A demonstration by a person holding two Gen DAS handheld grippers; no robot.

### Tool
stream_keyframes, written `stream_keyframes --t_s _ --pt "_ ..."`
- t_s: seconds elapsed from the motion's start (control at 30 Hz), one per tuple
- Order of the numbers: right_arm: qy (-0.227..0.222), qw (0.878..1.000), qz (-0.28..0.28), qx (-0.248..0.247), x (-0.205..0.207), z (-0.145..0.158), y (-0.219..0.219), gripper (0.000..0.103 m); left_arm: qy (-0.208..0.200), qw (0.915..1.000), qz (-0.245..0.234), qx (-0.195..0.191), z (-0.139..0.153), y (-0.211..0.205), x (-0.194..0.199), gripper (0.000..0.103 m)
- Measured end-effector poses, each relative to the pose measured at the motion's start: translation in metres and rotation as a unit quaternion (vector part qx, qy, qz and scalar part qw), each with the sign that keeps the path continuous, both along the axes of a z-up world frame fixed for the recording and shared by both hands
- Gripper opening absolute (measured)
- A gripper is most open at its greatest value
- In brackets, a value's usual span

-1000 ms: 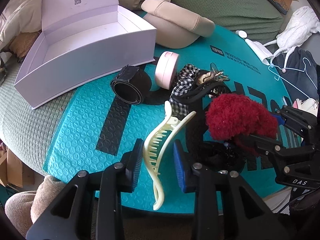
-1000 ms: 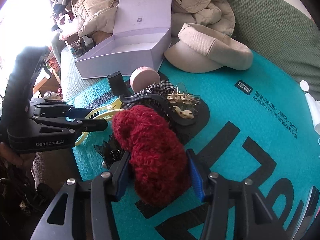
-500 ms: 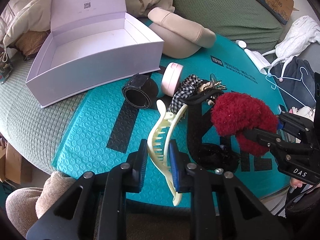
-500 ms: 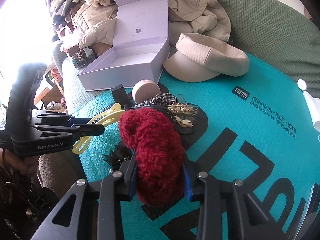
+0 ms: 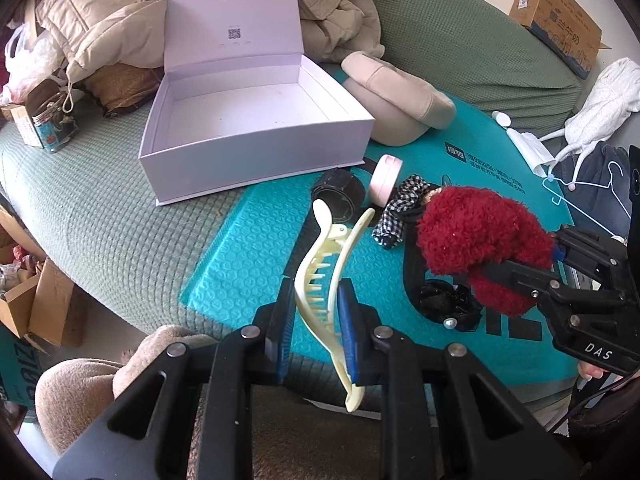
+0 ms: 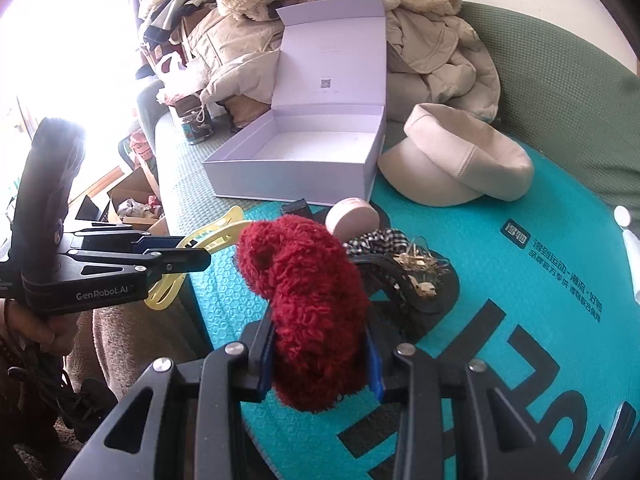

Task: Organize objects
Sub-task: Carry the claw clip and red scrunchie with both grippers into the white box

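Observation:
My left gripper point(image 5: 316, 312) is shut on a cream hair claw clip point(image 5: 320, 264) and holds it above the teal bubble mailer point(image 5: 248, 248). The clip also shows in the right wrist view point(image 6: 212, 232). My right gripper point(image 6: 318, 360) is shut on a fluffy red scrunchie point(image 6: 308, 292), lifted off the mailer; it also shows in the left wrist view point(image 5: 476, 236). An open, empty white box point(image 5: 248, 120) stands behind, with its lid up. It shows in the right wrist view too point(image 6: 304, 152).
On the mailer lie a black band point(image 5: 340, 192), a pink round case point(image 5: 386, 174), a checked scrunchie point(image 5: 396, 212), a black clip point(image 5: 448, 300) and gold hair pins point(image 6: 420, 264). A beige cap point(image 5: 396, 100) sits right of the box. Coats pile up behind.
Both grippers closed on their items and lifted them: the left on the cream claw clip, the right on the red scrunchie. Both have pulled back from the mailer.

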State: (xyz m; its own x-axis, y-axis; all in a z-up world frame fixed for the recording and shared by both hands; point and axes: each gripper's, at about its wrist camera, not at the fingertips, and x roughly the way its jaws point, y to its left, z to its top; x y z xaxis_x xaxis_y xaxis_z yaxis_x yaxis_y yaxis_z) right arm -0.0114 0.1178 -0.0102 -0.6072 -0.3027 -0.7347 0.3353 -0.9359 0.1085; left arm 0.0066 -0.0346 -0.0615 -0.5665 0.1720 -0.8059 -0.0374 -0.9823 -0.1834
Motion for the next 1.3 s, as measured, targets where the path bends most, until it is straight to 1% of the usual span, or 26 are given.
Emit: stream_keyframes --t_s 0.4,0.67,1.0,1.3 --pt "0.014 0.998 0.059 0.002 -0.007 0.013 -0.048 0.036 0.01 0.9983 0.057 -0.007 0.014 -0.044 0.027 0.02" --pt "0.014 0.996 0.085 0.001 -0.018 0.017 -0.079 0.035 0.001 0.9972 0.074 -0.008 0.015 -0.075 0.031 0.02" --pt "0.017 0.996 0.09 -0.007 -0.044 0.021 -0.1 0.036 0.002 0.9969 0.076 -0.021 0.028 -0.103 0.016 0.02" --pt "0.014 0.996 0.086 -0.005 -0.076 0.025 -0.111 0.036 -0.005 0.9974 0.069 -0.02 0.031 -0.126 -0.019 0.02"
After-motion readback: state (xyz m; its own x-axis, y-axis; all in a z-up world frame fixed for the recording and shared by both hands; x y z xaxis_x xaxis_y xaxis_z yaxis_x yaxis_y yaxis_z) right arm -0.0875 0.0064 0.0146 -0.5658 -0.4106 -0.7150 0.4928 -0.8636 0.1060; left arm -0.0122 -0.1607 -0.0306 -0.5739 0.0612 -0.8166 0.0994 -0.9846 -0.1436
